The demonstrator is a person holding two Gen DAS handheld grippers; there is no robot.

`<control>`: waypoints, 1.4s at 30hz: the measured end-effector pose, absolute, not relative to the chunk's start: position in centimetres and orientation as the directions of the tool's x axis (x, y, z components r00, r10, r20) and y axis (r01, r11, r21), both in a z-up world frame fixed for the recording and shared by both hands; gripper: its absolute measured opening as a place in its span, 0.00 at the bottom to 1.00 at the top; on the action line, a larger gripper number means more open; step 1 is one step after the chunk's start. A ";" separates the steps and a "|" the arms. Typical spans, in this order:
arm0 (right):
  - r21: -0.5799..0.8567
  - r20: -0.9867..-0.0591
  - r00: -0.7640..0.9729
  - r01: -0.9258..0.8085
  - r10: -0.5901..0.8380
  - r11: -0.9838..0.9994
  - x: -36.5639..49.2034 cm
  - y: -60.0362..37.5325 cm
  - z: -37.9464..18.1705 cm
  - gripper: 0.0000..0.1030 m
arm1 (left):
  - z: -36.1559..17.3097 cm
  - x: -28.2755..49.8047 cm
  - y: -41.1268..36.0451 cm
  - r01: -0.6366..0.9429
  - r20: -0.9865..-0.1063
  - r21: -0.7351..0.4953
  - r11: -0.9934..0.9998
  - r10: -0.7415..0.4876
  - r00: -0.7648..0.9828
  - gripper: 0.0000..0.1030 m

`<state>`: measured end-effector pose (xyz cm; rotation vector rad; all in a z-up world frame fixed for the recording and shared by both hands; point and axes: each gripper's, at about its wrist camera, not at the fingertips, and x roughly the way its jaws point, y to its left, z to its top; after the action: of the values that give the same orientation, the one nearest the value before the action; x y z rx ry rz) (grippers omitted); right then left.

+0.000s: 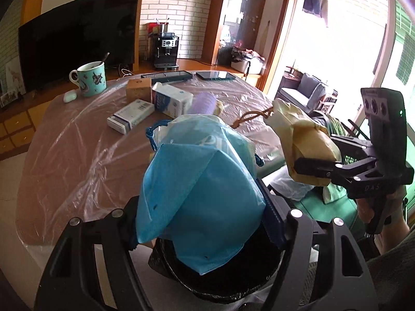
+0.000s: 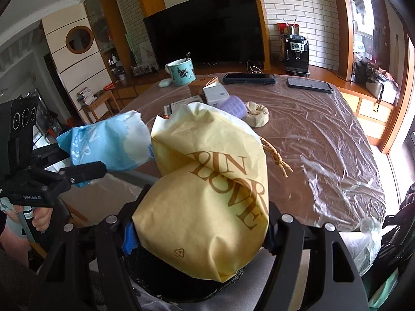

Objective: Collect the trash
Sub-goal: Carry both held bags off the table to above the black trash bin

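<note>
Left gripper (image 1: pixel 199 223) clamps my blue bag (image 1: pixel 197 194); right gripper (image 2: pixel 202 228) clamps the yellow bag (image 2: pixel 207 194). Both seem light, crushable paper; I judge mid-body holds adequate.

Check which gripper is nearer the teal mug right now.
Left, judging by the views. The left gripper, shut on the blue bag, is on the teal mug's side of the table. The right gripper, holding the yellow bag, is further along the near edge.
</note>
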<state>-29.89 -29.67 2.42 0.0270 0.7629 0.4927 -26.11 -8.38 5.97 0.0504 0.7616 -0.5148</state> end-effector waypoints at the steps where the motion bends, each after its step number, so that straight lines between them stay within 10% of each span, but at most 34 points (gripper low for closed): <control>1: 0.192 -0.660 0.614 -0.419 0.433 0.887 -30.2 -29.6 2.3 0.68 | 5.7 -26.4 -8.6 0.468 -0.675 -0.137 0.873 -0.428 0.601 0.71; 42: 0.225 -0.819 0.408 -0.419 0.404 0.880 -31.8 -27.0 -7.4 0.68 | -4.5 -27.0 -10.1 0.457 -0.812 -0.238 0.857 -0.434 0.390 0.71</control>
<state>-31.81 -27.04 -7.38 -0.0168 1.0272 0.5187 -26.99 -10.11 -4.54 0.0262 1.0236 -0.5662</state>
